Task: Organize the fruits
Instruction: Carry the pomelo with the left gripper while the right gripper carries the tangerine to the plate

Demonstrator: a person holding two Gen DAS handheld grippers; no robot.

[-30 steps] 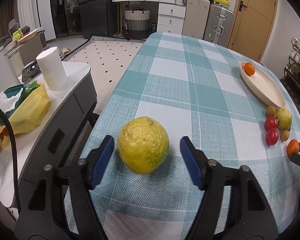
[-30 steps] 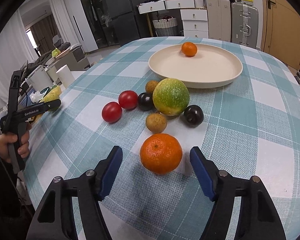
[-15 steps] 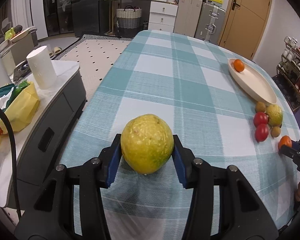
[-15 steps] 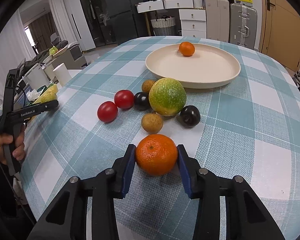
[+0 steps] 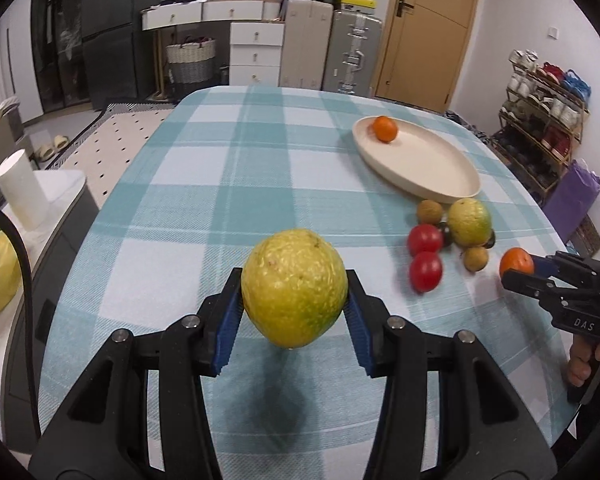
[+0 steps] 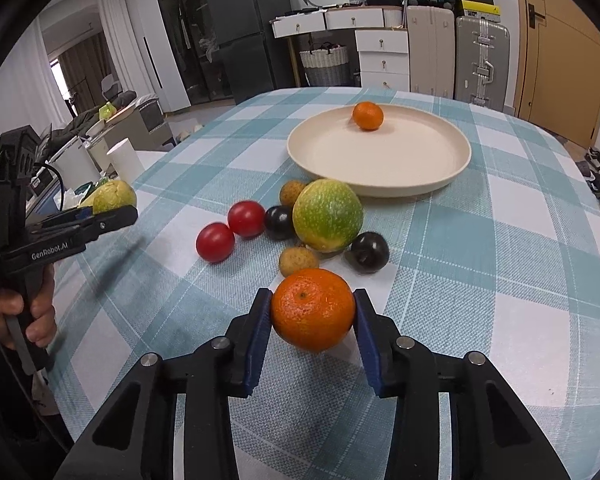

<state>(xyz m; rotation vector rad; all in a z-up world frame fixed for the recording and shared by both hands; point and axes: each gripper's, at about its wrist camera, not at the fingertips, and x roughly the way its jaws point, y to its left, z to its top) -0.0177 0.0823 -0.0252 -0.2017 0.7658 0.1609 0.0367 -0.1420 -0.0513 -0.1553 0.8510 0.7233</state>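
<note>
Both tools are pinching fruit. With my left tool [image 5: 295, 306] I clamp a large yellow-green fruit [image 5: 295, 289] between the blue pads, lifted clear of the checked worktop [image 5: 204, 184], its shadow on the cloth below. With my right tool [image 6: 312, 316] I clamp an orange [image 6: 313, 315], also raised off the cloth. Beyond it lie two red tomatoes [image 6: 231, 230], two dark plums [image 6: 370, 252], two small brown fruits [image 6: 299, 261] and a green-yellow fruit [image 6: 327, 215], clustered just before the cream plate [image 6: 428, 184], which holds one small orange [image 6: 367, 115].
</note>
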